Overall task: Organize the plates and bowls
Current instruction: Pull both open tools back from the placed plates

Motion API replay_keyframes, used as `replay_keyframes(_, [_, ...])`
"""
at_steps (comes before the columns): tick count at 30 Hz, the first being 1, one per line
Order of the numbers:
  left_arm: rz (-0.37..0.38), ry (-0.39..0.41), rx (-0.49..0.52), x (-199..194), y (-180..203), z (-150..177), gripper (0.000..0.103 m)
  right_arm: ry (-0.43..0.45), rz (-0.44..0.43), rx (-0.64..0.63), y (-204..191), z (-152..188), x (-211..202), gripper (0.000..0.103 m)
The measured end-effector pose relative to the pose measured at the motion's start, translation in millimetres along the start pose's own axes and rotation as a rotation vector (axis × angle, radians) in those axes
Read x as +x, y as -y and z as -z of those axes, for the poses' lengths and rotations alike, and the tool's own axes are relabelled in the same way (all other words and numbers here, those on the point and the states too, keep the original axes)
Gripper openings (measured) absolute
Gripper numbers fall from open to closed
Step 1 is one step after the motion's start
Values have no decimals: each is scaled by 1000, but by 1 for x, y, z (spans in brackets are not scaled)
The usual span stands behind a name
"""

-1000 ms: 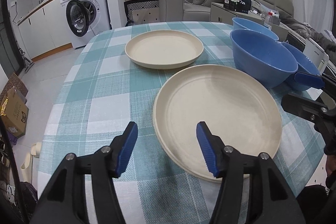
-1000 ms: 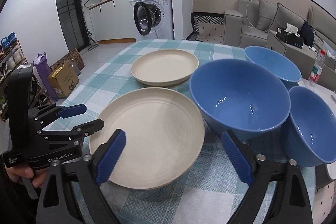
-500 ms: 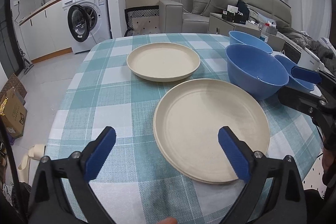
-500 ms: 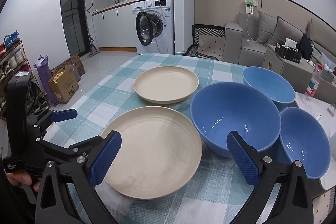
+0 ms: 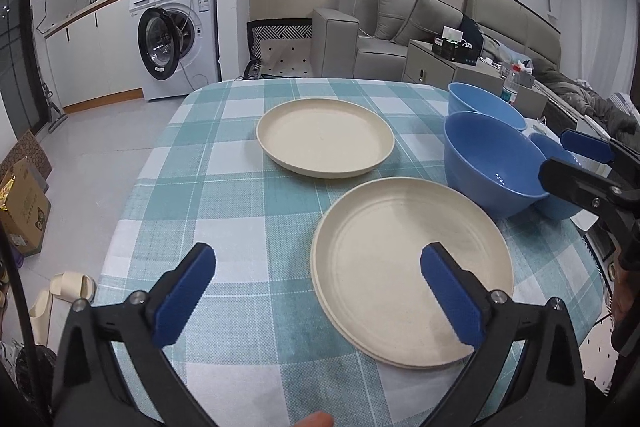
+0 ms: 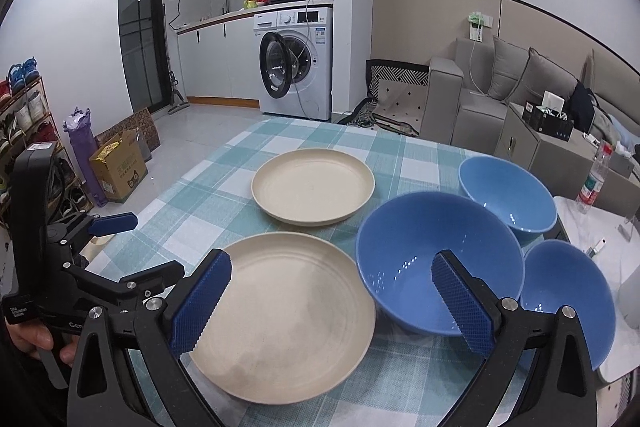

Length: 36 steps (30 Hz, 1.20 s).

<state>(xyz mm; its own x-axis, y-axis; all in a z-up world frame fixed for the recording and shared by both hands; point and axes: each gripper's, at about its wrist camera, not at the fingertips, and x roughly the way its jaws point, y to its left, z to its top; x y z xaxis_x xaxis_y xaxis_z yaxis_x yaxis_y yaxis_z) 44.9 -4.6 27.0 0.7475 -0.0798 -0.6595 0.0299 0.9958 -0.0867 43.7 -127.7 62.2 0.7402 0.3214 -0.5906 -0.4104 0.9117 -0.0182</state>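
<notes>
**Zero stacking done: five pieces loose on table**

Two cream plates, near plate (image 6: 288, 311) and far plate (image 6: 314, 185), apart. Three blue bowls (image 6: 438, 267) clustered beside them, unnested. Left gripper (image 5: 318, 297) jaws opening, empty; right gripper (image 6: 330, 301) spread wide, empty.

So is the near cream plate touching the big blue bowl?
Cannot tell. In the right wrist view the near cream plate and the big blue bowl overlap at their rims, and neither view plainly shows contact or a gap.

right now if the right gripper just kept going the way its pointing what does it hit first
Most likely the near cream plate, at its right rim beside the big blue bowl. The right gripper is open and empty; depth is hard to judge.
</notes>
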Motion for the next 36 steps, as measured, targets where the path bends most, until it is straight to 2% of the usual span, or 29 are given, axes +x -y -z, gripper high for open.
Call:
replay_keyframes(16, [-48, -7, -55, 15, -23, -27, 103, -14, -46, -3, 3, -37, 23, 102])
replay_keyframes(31, [-78, 9, -46, 28, -29, -53, 103, -11, -63, -24, 10, -70, 39, 102])
replay_keyframes(36, [-79, 4, -39, 31, -29, -59, 103, -35, -59, -26, 14, -77, 42, 102])
